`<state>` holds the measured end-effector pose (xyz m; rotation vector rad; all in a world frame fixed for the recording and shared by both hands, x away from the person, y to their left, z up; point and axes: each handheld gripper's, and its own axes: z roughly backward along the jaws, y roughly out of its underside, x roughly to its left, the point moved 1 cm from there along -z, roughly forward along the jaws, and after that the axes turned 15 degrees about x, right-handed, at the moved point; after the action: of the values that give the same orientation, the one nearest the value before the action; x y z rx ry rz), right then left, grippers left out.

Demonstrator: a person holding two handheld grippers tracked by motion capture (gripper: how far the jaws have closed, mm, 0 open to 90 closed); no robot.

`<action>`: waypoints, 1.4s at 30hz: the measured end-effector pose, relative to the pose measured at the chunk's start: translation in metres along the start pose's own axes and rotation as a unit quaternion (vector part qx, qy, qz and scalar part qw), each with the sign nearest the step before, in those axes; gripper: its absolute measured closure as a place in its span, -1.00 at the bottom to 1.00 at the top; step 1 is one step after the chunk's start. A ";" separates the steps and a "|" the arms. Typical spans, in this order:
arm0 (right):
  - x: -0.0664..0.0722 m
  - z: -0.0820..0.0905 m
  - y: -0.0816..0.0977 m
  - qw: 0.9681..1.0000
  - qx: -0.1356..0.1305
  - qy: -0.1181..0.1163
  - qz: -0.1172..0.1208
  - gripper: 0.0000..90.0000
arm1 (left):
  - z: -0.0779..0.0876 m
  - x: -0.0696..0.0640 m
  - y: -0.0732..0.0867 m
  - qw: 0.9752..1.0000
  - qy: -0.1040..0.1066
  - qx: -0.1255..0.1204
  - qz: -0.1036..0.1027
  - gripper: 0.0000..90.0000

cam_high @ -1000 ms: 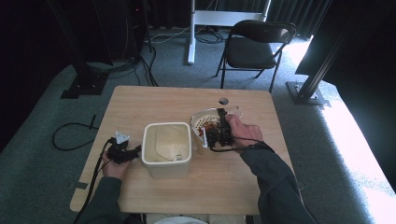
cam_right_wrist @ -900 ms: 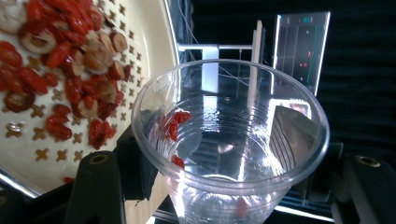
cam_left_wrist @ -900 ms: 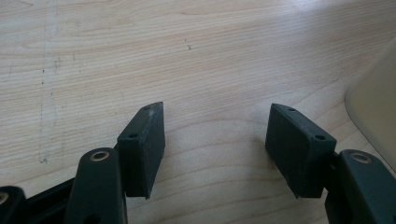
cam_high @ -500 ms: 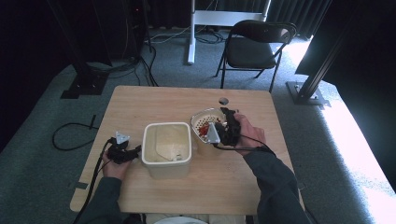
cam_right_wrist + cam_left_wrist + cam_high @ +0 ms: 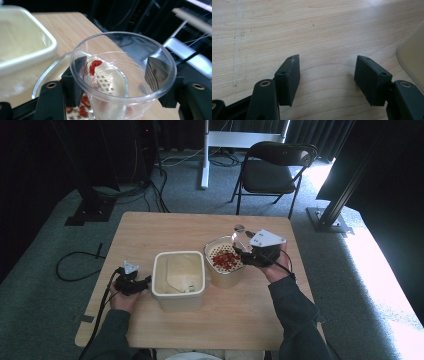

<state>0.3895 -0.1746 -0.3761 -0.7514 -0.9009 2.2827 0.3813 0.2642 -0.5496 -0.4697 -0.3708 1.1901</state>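
Cup [image 5: 122, 72], clear thin plastic, sits clamped between the jaws of the right tool [image 5: 248, 251], tipped over a round strainer bowl [image 5: 220, 270] that holds red bits [image 5: 226, 260]. One red piece [image 5: 95, 65] clings to the inside wall of the cup, and more red bits show through its base. The bowl stands on the worktop [image 5: 200, 227] just beside a cream square tub [image 5: 178, 279].

Such a cup is likely very light and flimsy: the wall would buckle under a hard squeeze, and its smooth side could slip. The hold across the upper body, just under the rim, looks sensible, since the rolled rim stiffens it there. The stuck piece may need a tap or shake to come free.

Left tool [image 5: 327, 75] rests low over bare wood, jaws spread wide and holding nothing, just beside the tub's left wall.
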 end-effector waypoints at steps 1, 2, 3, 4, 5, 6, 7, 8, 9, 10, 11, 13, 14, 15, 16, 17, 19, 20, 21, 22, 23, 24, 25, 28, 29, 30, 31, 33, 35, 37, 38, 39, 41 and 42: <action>-0.002 -0.001 0.001 1.000 -0.004 -0.014 -0.015 -0.23 | 0.000 0.000 0.000 1.000 0.000 0.000 0.000 -0.15; -0.005 -0.001 0.002 0.999 -0.007 -0.025 -0.028 -0.23 | 0.000 0.000 0.000 1.000 0.000 0.000 0.000 -0.15; -0.007 -0.002 0.003 0.998 -0.011 -0.035 -0.041 -0.23 | 0.000 0.000 0.000 1.000 0.000 0.000 0.000 -0.15; -0.008 -0.002 0.004 0.998 -0.015 -0.045 -0.050 -0.23 | 0.000 0.000 0.000 1.000 -0.001 0.000 0.000 -0.15; -0.010 -0.003 0.005 0.997 -0.018 -0.053 -0.058 -0.24 | 0.000 0.000 0.000 1.000 -0.001 0.000 -0.001 -0.15; -0.011 -0.003 0.006 0.995 -0.020 -0.065 -0.072 -0.24 | 0.000 0.000 0.000 1.000 -0.001 0.000 -0.001 -0.15; -0.013 -0.003 0.006 0.994 -0.023 -0.072 -0.078 -0.24 | 0.000 0.000 0.000 1.000 -0.001 0.000 -0.001 -0.15; -0.014 -0.002 0.007 0.993 -0.026 -0.077 -0.085 -0.24 | 0.000 0.000 0.000 1.000 -0.001 0.000 -0.001 -0.15; -0.014 -0.002 0.007 0.993 -0.026 -0.077 -0.085 -0.24 | 0.000 0.000 0.000 1.000 -0.001 0.000 -0.001 -0.15; -0.015 -0.001 0.007 0.992 -0.030 -0.083 -0.092 -0.24 | 0.000 0.000 0.000 1.000 -0.001 0.000 -0.001 -0.15; -0.015 0.000 0.008 0.992 -0.031 -0.085 -0.094 -0.24 | 0.000 0.000 0.000 1.000 -0.001 0.000 -0.001 -0.15; -0.015 0.001 0.007 0.991 -0.032 -0.085 -0.096 -0.24 | 0.000 0.000 0.000 1.000 -0.001 0.000 -0.002 -0.15; -0.015 0.002 0.007 0.991 -0.035 -0.090 -0.098 -0.24 | 0.000 0.000 0.000 1.000 0.000 0.000 -0.002 -0.15; -0.015 0.003 0.007 0.990 -0.037 -0.093 -0.100 -0.24 | 0.000 0.000 0.000 1.000 0.000 0.000 -0.002 -0.15; -0.014 0.004 0.007 0.990 -0.037 -0.092 -0.100 -0.24 | 0.000 0.000 0.000 1.000 0.000 0.000 -0.002 -0.15; -0.014 0.005 0.007 0.990 -0.038 -0.093 -0.101 -0.25 | 0.000 0.000 0.000 1.000 0.000 0.000 -0.002 -0.15; -0.013 0.006 0.006 0.988 -0.044 -0.102 -0.104 -0.25 | 0.000 0.000 0.000 1.000 0.000 0.000 -0.002 -0.15; -0.013 0.006 0.005 0.988 -0.045 -0.103 -0.106 -0.25 | 0.000 0.000 0.000 1.000 0.000 0.000 -0.002 -0.15; -0.013 0.007 0.005 0.988 -0.045 -0.103 -0.107 -0.25 | 0.000 0.000 0.000 1.000 0.000 0.000 -0.002 -0.15; -0.012 0.007 0.004 0.988 -0.046 -0.105 -0.107 -0.25 | 0.000 0.000 0.000 1.000 0.000 0.000 -0.003 -0.15; -0.012 0.008 0.004 0.987 -0.048 -0.108 -0.108 -0.25 | 0.000 0.000 0.000 1.000 0.001 0.000 -0.002 -0.15; -0.012 0.008 0.003 0.987 -0.049 -0.110 -0.108 -0.25 | 0.000 0.000 0.000 1.000 0.001 0.001 -0.002 -0.15; -0.011 0.009 0.003 0.987 -0.051 -0.112 -0.108 -0.25 | 0.000 0.000 0.000 1.000 0.000 0.001 -0.002 -0.15; -0.009 0.011 0.001 0.985 -0.058 -0.121 -0.110 -0.25 | 0.000 0.000 0.000 1.000 0.001 0.001 -0.001 -0.16; -0.009 0.011 0.001 0.985 -0.058 -0.121 -0.110 -0.25 | 0.000 0.000 0.000 1.000 0.001 0.001 -0.001 -0.16; -0.008 0.013 0.000 0.984 -0.061 -0.125 -0.110 -0.26 | 0.000 0.000 0.000 1.000 0.001 0.001 -0.001 -0.16; -0.007 0.013 -0.001 0.984 -0.062 -0.127 -0.111 -0.26 | 0.000 0.000 0.000 1.000 0.001 0.001 -0.001 -0.16; -0.005 0.014 -0.003 0.984 -0.061 -0.127 -0.109 -0.26 | 0.000 0.000 0.000 1.000 0.001 0.001 -0.002 -0.16; -0.003 0.015 -0.005 0.984 -0.064 -0.130 -0.106 -0.27 | 0.000 0.000 0.000 1.000 0.001 0.001 -0.001 -0.16; -0.002 0.016 -0.006 0.984 -0.064 -0.129 -0.103 -0.27 | 0.000 0.000 0.000 1.000 0.001 0.001 -0.002 -0.16; -0.001 0.016 -0.007 0.984 -0.066 -0.131 -0.103 -0.27 | 0.000 0.000 0.000 1.000 0.001 0.001 -0.002 -0.16; 0.000 0.016 -0.007 0.984 -0.066 -0.132 -0.103 -0.27 | 0.000 0.000 0.000 1.000 0.001 0.001 -0.002 -0.16; 0.002 0.016 -0.008 0.984 -0.066 -0.134 -0.101 -0.27 | 0.000 0.000 0.000 1.000 0.001 0.001 -0.002 -0.16; 0.003 0.016 -0.008 0.984 -0.066 -0.135 -0.100 -0.27 | 0.000 0.000 0.000 1.000 0.001 0.001 -0.002 -0.16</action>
<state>0.3795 -0.1742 -0.3609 -0.3881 -1.2044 2.1927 0.3815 0.2642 -0.5497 -0.4684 -0.3686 1.1861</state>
